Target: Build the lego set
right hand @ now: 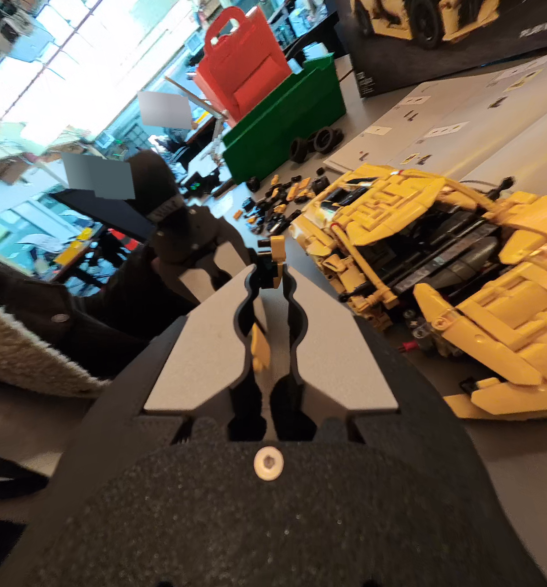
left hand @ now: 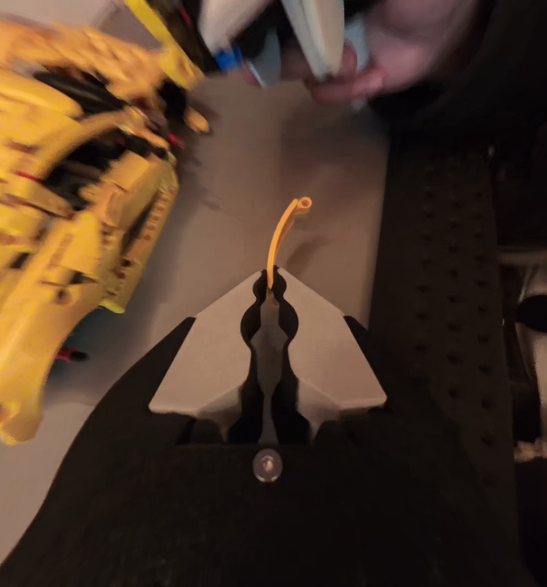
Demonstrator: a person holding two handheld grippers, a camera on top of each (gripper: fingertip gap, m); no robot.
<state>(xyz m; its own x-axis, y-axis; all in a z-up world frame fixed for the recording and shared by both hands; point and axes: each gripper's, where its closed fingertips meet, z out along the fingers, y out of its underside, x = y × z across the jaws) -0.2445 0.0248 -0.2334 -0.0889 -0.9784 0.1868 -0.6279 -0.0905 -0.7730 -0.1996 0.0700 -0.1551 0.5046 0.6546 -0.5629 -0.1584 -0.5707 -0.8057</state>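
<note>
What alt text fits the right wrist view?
The right gripper is shut on a small yellow and black piece, held above the table beside a half-built yellow car. Loose parts, black tyres and a green bin lie beyond.

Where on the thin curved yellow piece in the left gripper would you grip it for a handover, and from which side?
Grip the tubular far end of the curved yellow piece, the thickest free part. The left gripper pinches only the base, so the arched strip stands clear. Probably come from ahead of the fingertips, closing across the tube rather than the thin, likely flexible blade.
</note>
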